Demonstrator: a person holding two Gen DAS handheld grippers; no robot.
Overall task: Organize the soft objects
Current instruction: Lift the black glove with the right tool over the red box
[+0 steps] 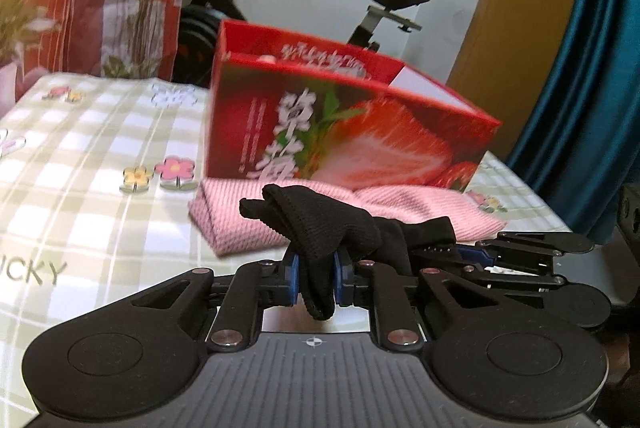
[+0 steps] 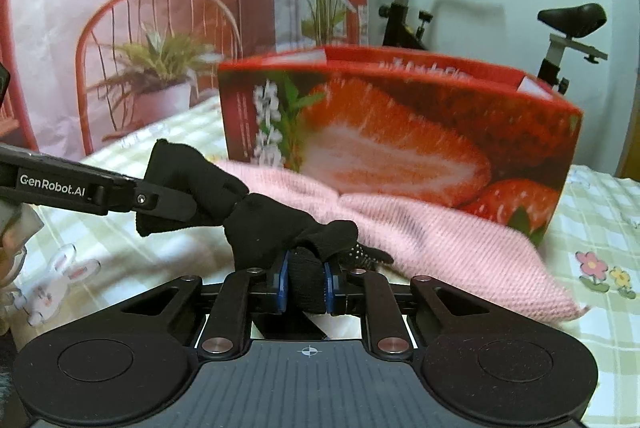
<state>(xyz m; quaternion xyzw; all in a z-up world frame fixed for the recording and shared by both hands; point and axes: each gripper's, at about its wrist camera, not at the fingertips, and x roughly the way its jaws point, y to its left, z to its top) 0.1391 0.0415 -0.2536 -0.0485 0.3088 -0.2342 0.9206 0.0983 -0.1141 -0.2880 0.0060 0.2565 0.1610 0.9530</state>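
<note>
I grip a black glove with both tools: my left gripper clamps one end, my right gripper the other, over the pink cloth, seemingly touching the strawberry box.

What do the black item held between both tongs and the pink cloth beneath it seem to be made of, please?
Black glove: apparently knitted fabric, matte, with a fine ribbed weave and pale grip dots. Pink cloth: seemingly soft knit or woven textile, with diagonal ribbing visible.
</note>
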